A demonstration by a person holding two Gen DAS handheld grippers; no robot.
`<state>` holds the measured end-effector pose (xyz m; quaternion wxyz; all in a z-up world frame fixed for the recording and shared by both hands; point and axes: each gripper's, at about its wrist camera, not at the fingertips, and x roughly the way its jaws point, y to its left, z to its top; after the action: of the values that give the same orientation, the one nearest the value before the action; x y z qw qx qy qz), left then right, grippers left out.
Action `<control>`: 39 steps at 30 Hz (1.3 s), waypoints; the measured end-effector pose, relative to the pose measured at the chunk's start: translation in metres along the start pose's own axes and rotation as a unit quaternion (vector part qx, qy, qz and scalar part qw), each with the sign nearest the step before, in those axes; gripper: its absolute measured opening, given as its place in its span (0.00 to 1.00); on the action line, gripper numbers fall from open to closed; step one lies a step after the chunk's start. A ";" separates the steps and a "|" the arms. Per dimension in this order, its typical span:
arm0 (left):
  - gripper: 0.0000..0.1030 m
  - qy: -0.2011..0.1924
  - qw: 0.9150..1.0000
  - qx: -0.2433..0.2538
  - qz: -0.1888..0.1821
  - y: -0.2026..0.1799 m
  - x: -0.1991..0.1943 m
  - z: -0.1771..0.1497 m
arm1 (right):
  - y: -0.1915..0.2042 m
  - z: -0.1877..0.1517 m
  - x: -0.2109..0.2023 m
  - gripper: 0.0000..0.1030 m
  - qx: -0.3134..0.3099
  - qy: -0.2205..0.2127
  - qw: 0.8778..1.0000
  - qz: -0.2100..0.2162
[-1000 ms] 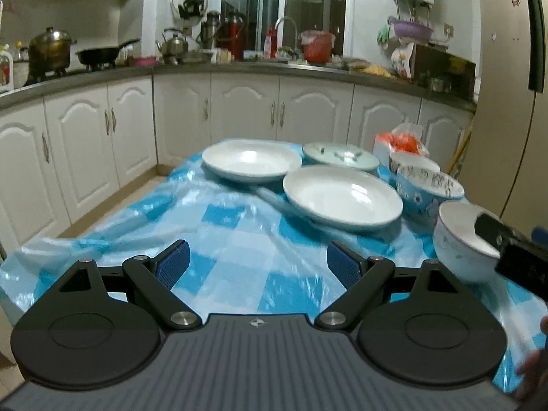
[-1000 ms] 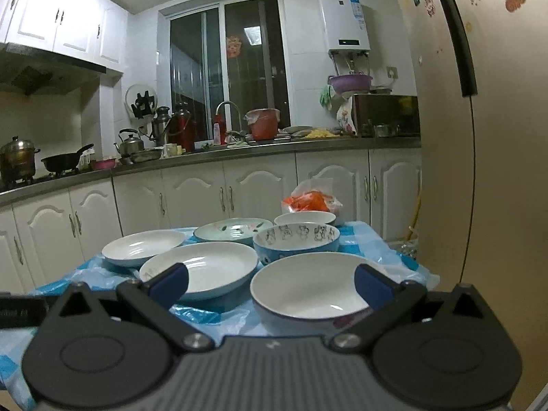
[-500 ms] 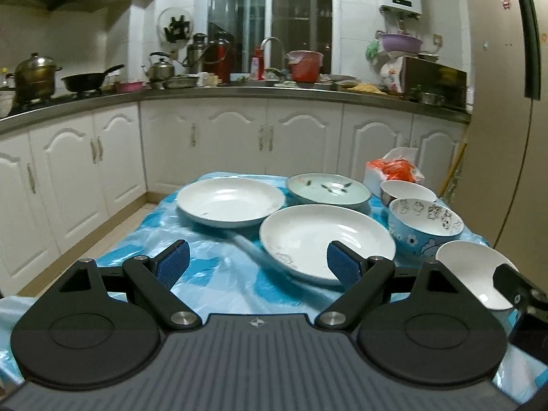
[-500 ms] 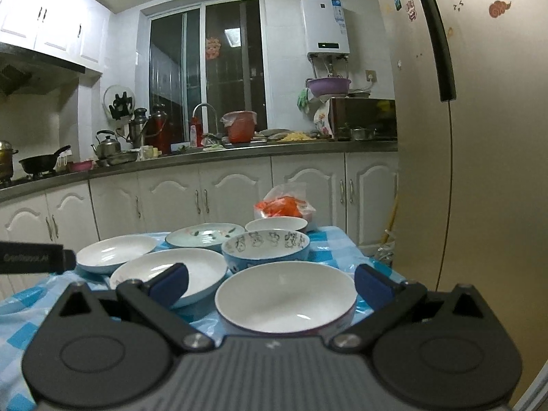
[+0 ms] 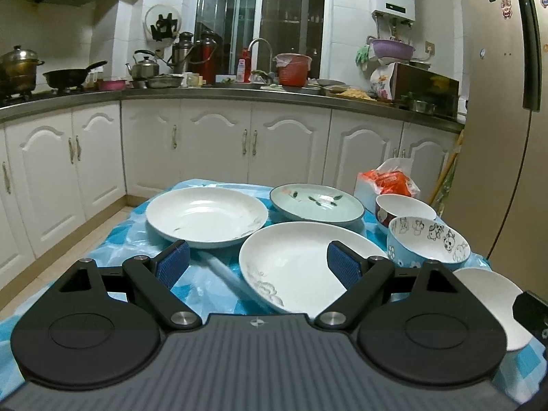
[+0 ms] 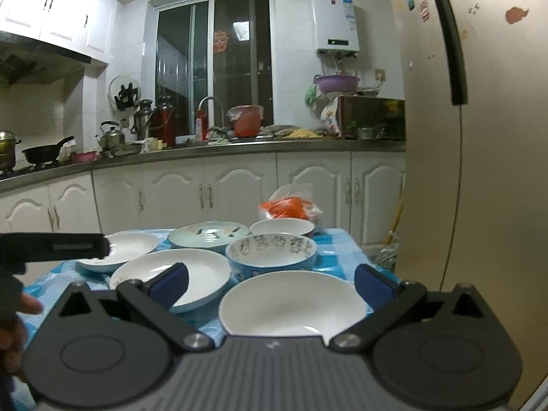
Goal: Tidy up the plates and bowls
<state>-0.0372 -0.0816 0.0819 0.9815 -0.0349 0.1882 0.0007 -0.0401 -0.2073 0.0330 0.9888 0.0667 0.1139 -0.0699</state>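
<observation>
On the blue checked table [image 5: 130, 239] stand a white plate [image 5: 205, 215] at back left, a pale green plate [image 5: 316, 202] behind, and a large white plate [image 5: 301, 267] in front. To the right are a white bowl with a dark outside [image 5: 404, 205], a blue cartoon bowl [image 5: 428, 239] and a plain white bowl [image 5: 493, 294]. My left gripper [image 5: 257, 265] is open and empty, just before the large white plate. My right gripper [image 6: 270, 282] is open and empty, with the plain white bowl [image 6: 293, 304] between its fingers and the cartoon bowl [image 6: 270, 248] beyond.
An orange plastic bag [image 5: 390, 181] lies at the table's far right corner. The fridge [image 6: 479, 171] stands close on the right. White cabinets [image 5: 219, 140] and a cluttered counter run behind. The left gripper's body [image 6: 51, 246] shows at the left of the right wrist view.
Both grippers have tilted up and moved closer to the dishes. The left one has come forward over the table towards the large white plate. Both stay open.
</observation>
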 end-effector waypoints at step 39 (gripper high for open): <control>0.64 0.092 0.978 -0.139 -0.127 0.077 0.073 -0.024 | 0.068 0.033 0.135 0.96 0.141 0.226 0.962 0.063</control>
<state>0.0205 -0.0068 0.0277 0.9376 -0.1947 0.2698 -0.1009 0.1073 -0.1624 0.0413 0.9202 0.2266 0.3190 -0.0063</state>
